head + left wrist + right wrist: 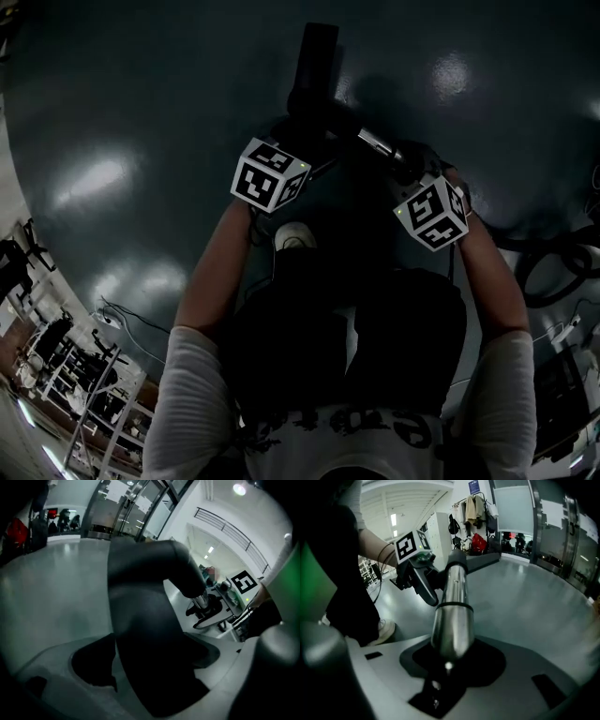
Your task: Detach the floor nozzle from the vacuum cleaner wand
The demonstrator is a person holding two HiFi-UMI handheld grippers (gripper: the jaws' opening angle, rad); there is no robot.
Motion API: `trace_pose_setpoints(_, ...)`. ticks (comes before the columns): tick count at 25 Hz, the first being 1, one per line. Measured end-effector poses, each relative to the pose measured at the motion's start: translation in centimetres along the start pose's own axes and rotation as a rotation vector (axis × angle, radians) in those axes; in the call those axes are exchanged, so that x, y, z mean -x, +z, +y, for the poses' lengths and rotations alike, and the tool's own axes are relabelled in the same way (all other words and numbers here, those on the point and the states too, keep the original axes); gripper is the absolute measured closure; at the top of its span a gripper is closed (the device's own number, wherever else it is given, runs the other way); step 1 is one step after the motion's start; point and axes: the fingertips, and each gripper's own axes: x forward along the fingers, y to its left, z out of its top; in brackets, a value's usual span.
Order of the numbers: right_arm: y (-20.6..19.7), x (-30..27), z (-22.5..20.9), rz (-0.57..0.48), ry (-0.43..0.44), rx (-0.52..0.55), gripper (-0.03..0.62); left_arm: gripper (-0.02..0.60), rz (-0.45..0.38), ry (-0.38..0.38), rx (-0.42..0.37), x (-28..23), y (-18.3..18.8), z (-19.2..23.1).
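The black floor nozzle [314, 66] lies on the dark floor ahead of me, and its curved neck [150, 616] fills the left gripper view. My left gripper [154, 639] stands open, wide around that neck. The silver wand [452, 611] runs from the neck's metal joint [201, 601] back between the jaws of my right gripper [450, 639], which is shut on it. In the head view both marker cubes show, left [270, 175] and right [431, 214], with the wand [380, 142] between them. The jaw tips are hidden there.
The person's white shoe [294, 236] stands just behind the left gripper. Black hoses and cables [553, 262] lie on the floor at the right. Racks and equipment [75, 366] crowd the lower left edge. Glossy dark floor [141, 112] stretches beyond the nozzle.
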Motion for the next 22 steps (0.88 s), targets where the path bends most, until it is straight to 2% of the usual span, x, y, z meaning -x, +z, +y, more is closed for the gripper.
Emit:
trace_pose_setpoints(2, 2.1, 3.3, 0.4, -0.01, 0.011, -0.005, 0.445, 0.146, -0.024, -0.1, 0.014, 2.0, 3.0, -2.9)
trace_pose_setpoints(3, 3.3, 5.2, 0.6, -0.012, 0.012, -0.006, 0.445, 0.238, -0.056, -0.123, 0.031, 3.4, 5.0, -4.4)
trace_pose_setpoints(4, 4.4, 7.4, 0.7, -0.015, 0.013, -0.008, 0.445, 0.29, -0.09, -0.132, 0.051, 5.2, 7.0, -6.0)
trace_pose_setpoints(6, 6.7, 12.5, 1.6, -0.029, 0.024, -0.016, 0.447, 0.337, -0.134, -0.126, 0.067, 9.6, 10.8, -9.7)
trace_pose_setpoints(10, 13.4, 23.7, 4.2, -0.101, 0.058, -0.009, 0.447, 0.353, -0.172, -0.044, 0.004, 20.6, 17.7, -17.3)
trace_pose_setpoints(14, 23.3, 36.2, 6.7, -0.215, 0.088, 0.011, 0.447, 0.354, -0.233, 0.046, -0.082, 33.5, 26.6, -24.0)
trace_pose_setpoints(17, 30.6, 46.8, 11.1, -0.293, 0.14, -0.036, 0.447, 0.354, -0.262, 0.086, -0.146, 44.1, 32.5, -30.4)
trace_pose_setpoints(20, 36.7, 57.0, 15.4, -0.363, 0.172, -0.054, 0.447, 0.359, -0.375, 0.17, -0.253, 53.8, 38.4, -36.9)
trace_pose_setpoints(22, 38.7, 62.6, 16.4, -0.4, 0.156, -0.039, 0.447, 0.359, -0.452, 0.228, -0.339, 57.8, 42.0, -41.1)
